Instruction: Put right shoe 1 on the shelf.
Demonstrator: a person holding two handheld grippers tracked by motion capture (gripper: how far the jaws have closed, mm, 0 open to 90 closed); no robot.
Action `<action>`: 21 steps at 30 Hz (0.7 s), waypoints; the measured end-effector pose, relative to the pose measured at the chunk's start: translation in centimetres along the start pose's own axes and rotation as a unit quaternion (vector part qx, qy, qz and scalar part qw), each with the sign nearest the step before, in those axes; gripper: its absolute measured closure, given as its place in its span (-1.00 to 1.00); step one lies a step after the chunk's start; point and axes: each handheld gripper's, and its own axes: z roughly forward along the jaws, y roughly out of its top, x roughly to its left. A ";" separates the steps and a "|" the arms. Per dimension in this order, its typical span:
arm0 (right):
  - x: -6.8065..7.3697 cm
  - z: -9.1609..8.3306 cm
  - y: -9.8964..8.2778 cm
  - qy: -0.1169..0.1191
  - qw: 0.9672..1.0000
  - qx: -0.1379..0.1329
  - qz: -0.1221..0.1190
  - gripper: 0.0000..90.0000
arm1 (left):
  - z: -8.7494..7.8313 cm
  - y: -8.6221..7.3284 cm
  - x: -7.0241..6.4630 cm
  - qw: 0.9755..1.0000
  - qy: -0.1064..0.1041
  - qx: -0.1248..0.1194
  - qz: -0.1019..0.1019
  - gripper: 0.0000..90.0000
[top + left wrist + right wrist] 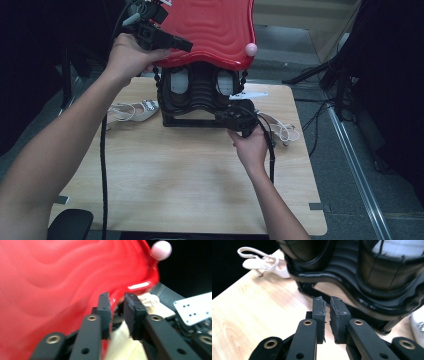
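The left gripper (117, 300) has let go of the shiny red wavy plastic lid's (215, 30) rim. The right gripper (326, 305) is unclenched near the black plastic box (372, 282).

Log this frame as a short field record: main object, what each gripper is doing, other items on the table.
main object: black case standing on the wooden table, its red lid raised
lid detail: pink ball at the rim
left gripper: at the lid's edge, rim between the jaws, a narrow gap visible
right gripper: at the base's front edge, jaws slightly apart, nothing between them
other items: white sandal left of the case, another white sandal to its right
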 end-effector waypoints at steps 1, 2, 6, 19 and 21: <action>0.0 -0.1 -0.2 0.003 1.000 0.002 -0.001 0.85 | -0.4 -0.2 -0.3 1.000 0.000 0.001 0.003 0.64; 0.1 -0.2 -0.5 0.015 1.000 0.001 0.003 0.80 | -0.5 -0.4 -0.4 1.000 -0.003 0.002 0.006 0.59; 0.1 -0.5 -1.6 0.029 1.000 0.001 0.001 0.71 | -1.5 -1.5 -0.9 1.000 -0.009 0.002 0.010 0.45; 0.1 -1.5 -4.7 0.051 0.999 0.006 -0.007 0.40 | -3.2 -6.5 -1.0 1.000 -0.009 0.003 0.005 0.22; 0.0 -1.6 -5.0 0.055 0.998 0.008 -0.010 0.35 | -3.3 -7.3 -1.0 1.000 -0.011 0.004 0.003 0.20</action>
